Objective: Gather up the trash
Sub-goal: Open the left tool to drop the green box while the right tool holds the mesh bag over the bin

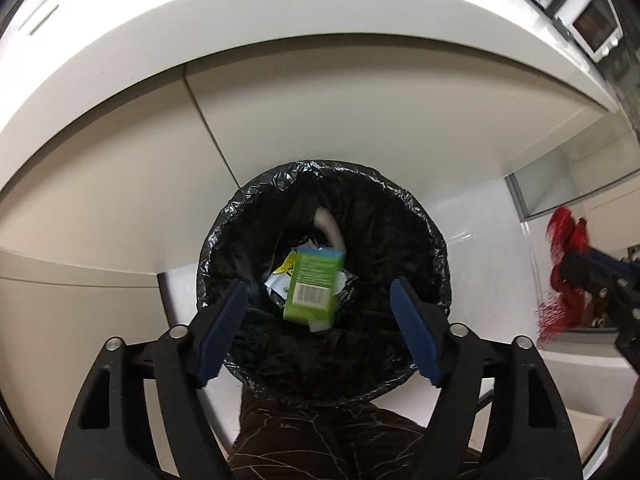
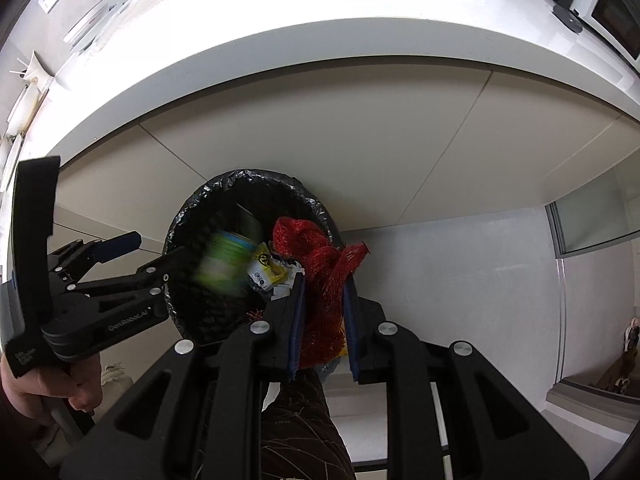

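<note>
A round bin lined with a black bag (image 1: 224, 216) stands on the floor against the cupboard. My left gripper (image 1: 318, 292) hangs over its mouth, open, its blue pads (image 1: 228, 320) touching nothing. Below them, inside the bin, is a green carton (image 1: 316, 284) with a barcode, over white and yellow wrappers (image 1: 280, 276). In the right wrist view the carton (image 2: 222, 264) is a blur inside the bin (image 2: 192, 208), just past the left gripper (image 2: 148, 256). My right gripper (image 2: 324, 280) is shut on a red mesh net bag (image 2: 320, 264) over the bin's right rim. The net (image 1: 564, 248) also shows at the right of the left view.
A white countertop (image 2: 320, 52) overhangs beige cupboard fronts (image 2: 360, 140) right behind the bin. A person's patterned trouser leg (image 1: 328, 440) stands close in front of it, and a hand (image 2: 80, 392) holds the left gripper. A microwave (image 1: 592, 24) sits far right on the counter.
</note>
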`<state>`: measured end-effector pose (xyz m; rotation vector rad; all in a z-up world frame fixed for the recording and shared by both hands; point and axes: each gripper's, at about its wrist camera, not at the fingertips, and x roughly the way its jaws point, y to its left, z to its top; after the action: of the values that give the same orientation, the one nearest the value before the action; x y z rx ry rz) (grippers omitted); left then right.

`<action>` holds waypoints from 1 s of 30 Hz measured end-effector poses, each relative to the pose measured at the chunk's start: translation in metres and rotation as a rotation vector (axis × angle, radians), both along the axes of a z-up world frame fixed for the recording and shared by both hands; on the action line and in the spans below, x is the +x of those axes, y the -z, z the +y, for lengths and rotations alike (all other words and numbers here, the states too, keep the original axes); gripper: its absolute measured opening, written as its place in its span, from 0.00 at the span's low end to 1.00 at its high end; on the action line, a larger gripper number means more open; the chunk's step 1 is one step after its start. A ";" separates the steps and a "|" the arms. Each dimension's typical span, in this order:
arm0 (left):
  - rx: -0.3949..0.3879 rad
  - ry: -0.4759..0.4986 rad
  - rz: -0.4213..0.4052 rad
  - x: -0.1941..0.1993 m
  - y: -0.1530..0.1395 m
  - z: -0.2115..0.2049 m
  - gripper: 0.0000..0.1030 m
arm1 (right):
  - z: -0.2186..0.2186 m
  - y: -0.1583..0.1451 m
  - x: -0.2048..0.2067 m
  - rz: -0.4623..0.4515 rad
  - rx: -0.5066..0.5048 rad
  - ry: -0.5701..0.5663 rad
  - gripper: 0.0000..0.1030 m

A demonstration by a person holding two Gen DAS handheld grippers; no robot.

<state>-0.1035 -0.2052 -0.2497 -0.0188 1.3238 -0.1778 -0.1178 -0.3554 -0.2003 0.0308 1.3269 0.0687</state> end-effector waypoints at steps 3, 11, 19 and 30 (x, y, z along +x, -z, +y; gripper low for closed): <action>-0.012 -0.015 -0.011 -0.001 -0.005 0.006 0.81 | 0.005 0.001 0.003 0.002 0.001 -0.012 0.17; -0.036 -0.066 -0.055 -0.003 -0.027 0.030 0.93 | 0.025 0.006 0.010 0.006 0.021 -0.050 0.17; -0.041 -0.154 -0.057 -0.009 -0.032 0.063 0.94 | 0.056 0.014 0.022 0.011 0.033 -0.118 0.17; -0.035 -0.266 -0.065 -0.016 -0.037 0.103 0.94 | 0.085 0.040 0.033 0.045 0.024 -0.173 0.17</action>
<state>-0.1195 -0.1023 -0.2123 -0.2160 1.2400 0.0239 -0.0844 -0.2708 -0.2398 -0.0627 1.3713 0.2315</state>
